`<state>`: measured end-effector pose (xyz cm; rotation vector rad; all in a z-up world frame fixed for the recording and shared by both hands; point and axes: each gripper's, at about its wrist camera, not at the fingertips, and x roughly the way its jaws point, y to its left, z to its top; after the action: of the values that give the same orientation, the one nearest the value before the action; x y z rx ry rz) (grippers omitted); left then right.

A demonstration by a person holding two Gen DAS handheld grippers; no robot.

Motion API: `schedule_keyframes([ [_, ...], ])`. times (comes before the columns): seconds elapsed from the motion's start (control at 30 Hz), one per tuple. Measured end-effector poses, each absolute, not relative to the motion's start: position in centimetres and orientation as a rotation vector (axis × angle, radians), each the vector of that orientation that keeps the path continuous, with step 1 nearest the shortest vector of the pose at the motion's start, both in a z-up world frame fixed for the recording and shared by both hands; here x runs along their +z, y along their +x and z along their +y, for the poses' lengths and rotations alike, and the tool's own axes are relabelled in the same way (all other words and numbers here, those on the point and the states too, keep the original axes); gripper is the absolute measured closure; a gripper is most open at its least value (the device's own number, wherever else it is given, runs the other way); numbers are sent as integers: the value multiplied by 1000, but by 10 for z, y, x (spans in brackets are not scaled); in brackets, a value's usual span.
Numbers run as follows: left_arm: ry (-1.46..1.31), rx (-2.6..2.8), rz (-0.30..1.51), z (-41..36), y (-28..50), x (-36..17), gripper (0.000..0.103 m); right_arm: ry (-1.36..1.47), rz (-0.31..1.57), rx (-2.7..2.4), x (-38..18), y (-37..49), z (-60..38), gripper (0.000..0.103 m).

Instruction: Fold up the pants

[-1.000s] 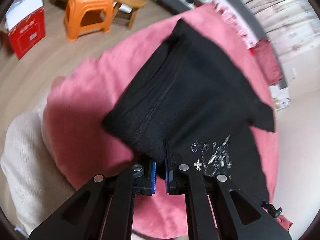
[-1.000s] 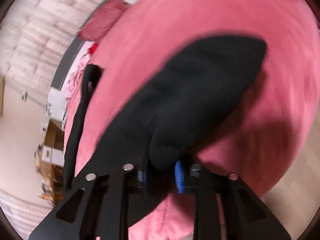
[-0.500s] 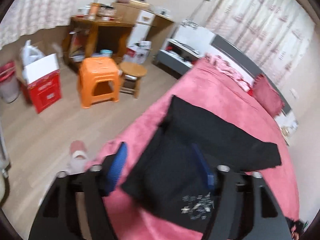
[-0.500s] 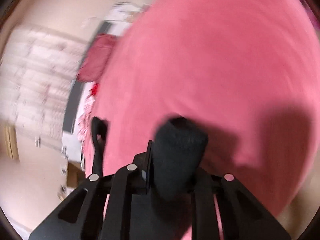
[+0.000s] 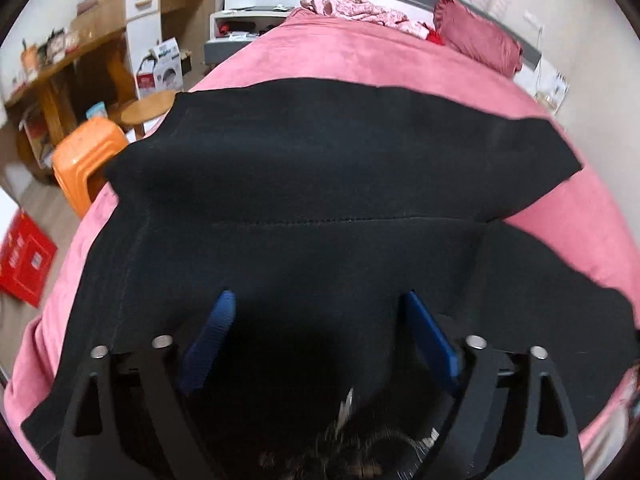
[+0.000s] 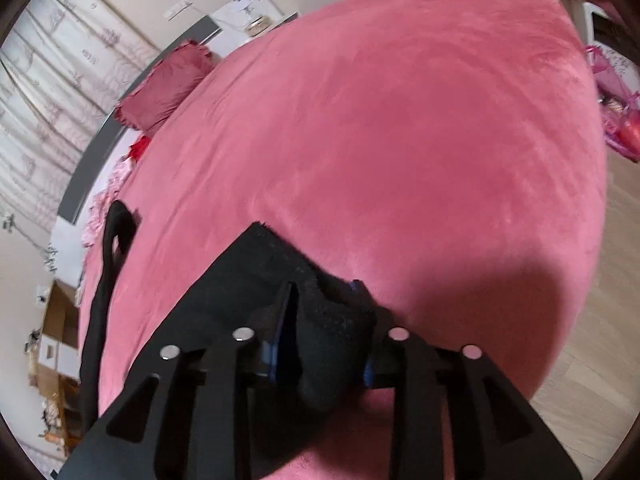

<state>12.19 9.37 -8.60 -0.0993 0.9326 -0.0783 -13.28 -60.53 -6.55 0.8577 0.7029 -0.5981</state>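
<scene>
Black pants point(image 5: 320, 160) lie spread across the pink bed point(image 5: 360, 56), one layer folded over with a stitched seam across the middle. My left gripper point(image 5: 316, 300) hovers just above them with its jaws opening wide and no cloth pinched between the blue pads. In the right wrist view, a corner of the pants point(image 6: 240, 272) rests on the bed point(image 6: 400, 140). My right gripper point(image 6: 324, 292) has a thick bunch of that black cloth between its pads; its jaws are opening, and the cloth still touches both. A narrow black strip point(image 6: 108, 260) runs along the bed's left side.
An orange stool point(image 5: 84, 152), a round wooden stool point(image 5: 148, 106), a red box point(image 5: 24, 264) and a cluttered desk point(image 5: 60, 64) stand on the floor to the left. A dark red pillow point(image 5: 476, 36) sits at the headboard. Wood floor point(image 6: 600, 320) borders the bed's right edge.
My left gripper let go of the pants, opened wide and swung over them. The right gripper carried its cloth bunch down onto the bed, and its jaws now stand wider.
</scene>
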Motion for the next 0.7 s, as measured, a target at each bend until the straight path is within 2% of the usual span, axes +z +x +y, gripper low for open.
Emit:
schedule_keyframes([
  [0.03, -86, -69, 926, 93, 121, -90, 12, 806, 708, -686, -56, -133, -604, 53],
  [0.1, -62, -74, 901, 92, 121, -101, 3, 711, 674, -858, -32, -136, -597, 43],
  [0.17, -33, -79, 869, 92, 116, -104, 3, 688, 609, -819, -13, -129, -586, 43],
  [0.3, -41, -85, 864, 93, 113, -106, 3, 582, 608, -610, 5, -84, -526, 39],
  [0.37, -46, -87, 862, 95, 115, -105, 3, 575, 630, -483, -1, -67, -495, 33],
  [0.57, -47, -87, 877, 92, 104, -97, 3, 520, 737, -217, -38, 7, -402, 33],
  [0.7, -117, -107, 899, 100, 107, -85, 3, 418, 752, -196, -51, 26, -358, 25],
])
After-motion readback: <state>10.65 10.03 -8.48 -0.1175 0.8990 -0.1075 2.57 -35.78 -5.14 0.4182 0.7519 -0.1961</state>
